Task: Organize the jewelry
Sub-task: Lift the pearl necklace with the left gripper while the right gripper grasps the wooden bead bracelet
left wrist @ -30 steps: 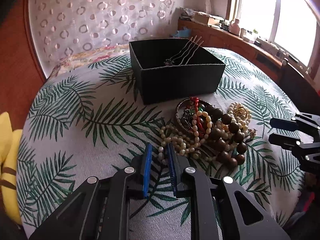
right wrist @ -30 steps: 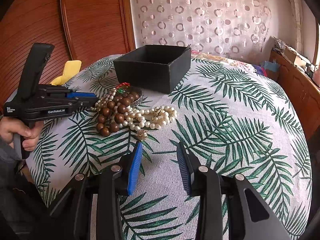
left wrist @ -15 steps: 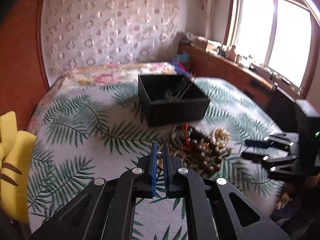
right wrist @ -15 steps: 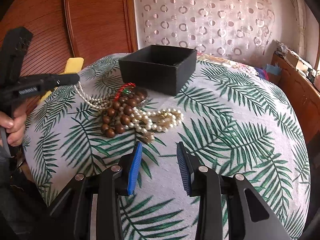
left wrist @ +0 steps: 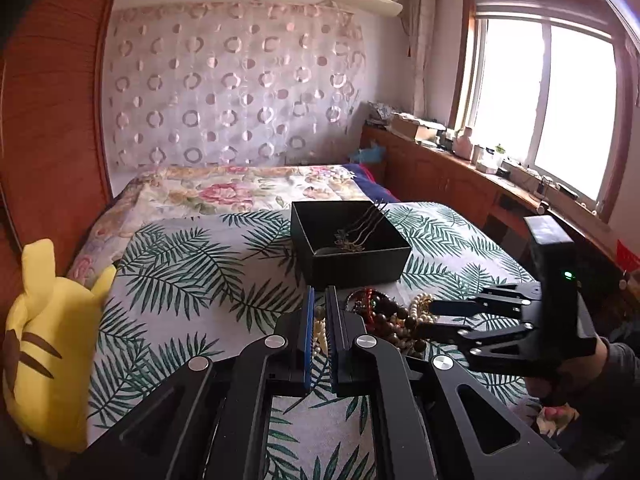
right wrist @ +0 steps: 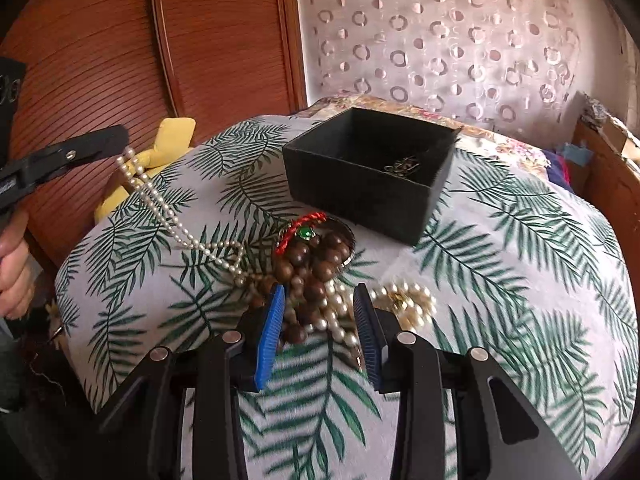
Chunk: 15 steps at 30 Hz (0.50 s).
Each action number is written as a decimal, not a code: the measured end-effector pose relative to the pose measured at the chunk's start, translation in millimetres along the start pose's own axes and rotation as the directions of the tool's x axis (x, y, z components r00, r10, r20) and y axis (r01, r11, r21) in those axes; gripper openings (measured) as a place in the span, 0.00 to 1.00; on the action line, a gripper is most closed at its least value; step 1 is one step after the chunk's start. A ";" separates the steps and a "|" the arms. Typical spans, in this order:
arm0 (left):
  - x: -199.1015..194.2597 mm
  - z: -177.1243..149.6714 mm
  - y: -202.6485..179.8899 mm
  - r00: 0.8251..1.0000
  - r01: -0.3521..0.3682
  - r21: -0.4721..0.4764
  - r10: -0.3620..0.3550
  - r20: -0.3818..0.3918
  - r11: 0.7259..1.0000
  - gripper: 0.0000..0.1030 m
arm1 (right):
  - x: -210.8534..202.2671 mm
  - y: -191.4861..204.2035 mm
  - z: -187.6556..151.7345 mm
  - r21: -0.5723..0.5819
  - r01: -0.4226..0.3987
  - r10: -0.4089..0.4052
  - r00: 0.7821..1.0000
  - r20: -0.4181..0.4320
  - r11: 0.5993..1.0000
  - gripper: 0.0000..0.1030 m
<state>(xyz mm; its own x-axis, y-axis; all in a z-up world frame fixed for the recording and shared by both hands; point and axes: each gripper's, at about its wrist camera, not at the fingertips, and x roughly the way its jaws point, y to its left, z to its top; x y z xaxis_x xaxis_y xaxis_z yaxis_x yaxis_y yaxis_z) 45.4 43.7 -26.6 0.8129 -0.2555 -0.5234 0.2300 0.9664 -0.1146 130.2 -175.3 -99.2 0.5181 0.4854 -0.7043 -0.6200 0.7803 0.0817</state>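
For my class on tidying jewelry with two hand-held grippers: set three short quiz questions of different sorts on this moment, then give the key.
1. True or false: the left gripper is shut on the small-pearl necklace, and part of the strand hangs clear of the leaf-print bedspread.
2. Which lies inside the black box? A) the wooden bead bracelet B) metal hairpins C) the plush toy
3. Fill in: the right gripper hovers with its jaws ____ over the wooden bead bracelet.

Key: 1 true; 2 B; 3 open.
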 end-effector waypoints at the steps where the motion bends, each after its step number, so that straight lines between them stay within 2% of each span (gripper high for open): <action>1: -0.3 -1.0 0.4 1.000 0.002 -0.002 -0.002 0.000 1.000 0.05 | 5.5 -0.2 2.3 0.000 0.003 -0.003 1.000 -0.010 1.000 0.37; 6: -0.6 -2.5 -0.1 1.000 0.012 -0.004 -0.012 0.004 1.000 0.05 | 21.3 -2.3 8.5 0.001 0.013 -0.013 0.999 -0.043 1.000 0.37; 7: -0.3 -2.1 -0.7 1.000 0.014 -0.003 -0.014 0.005 1.000 0.05 | 21.9 -2.6 9.4 0.001 0.008 -0.008 0.999 -0.044 1.000 0.33; 8: 0.0 -1.9 -0.9 1.000 0.014 -0.003 -0.014 0.006 1.000 0.05 | 21.3 -2.3 10.4 -0.001 -0.004 0.004 0.999 -0.041 1.000 0.21; 9: 0.5 -1.3 -1.2 1.000 0.015 -0.003 -0.015 0.007 1.000 0.05 | 19.3 -1.7 11.4 -0.004 -0.017 0.017 0.999 -0.036 1.000 0.17; 11: 0.5 0.5 -1.9 1.000 0.018 -0.002 -0.018 0.011 1.000 0.05 | 15.6 -0.9 13.7 -0.013 -0.022 0.021 0.999 -0.029 1.000 0.13; 15: -0.8 11.0 -6.2 0.999 0.029 0.004 -0.029 0.029 1.000 0.05 | -1.3 -3.7 17.4 -0.013 -0.027 0.027 1.000 0.005 1.000 0.12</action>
<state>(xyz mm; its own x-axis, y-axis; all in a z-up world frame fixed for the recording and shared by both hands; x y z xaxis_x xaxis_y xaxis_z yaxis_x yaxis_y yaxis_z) 49.3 37.6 -16.1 0.8211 -0.2841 -0.4951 0.2556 0.9585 -0.1261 142.1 -171.9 -86.4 0.5041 0.5085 -0.6981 -0.6414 0.7617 0.0916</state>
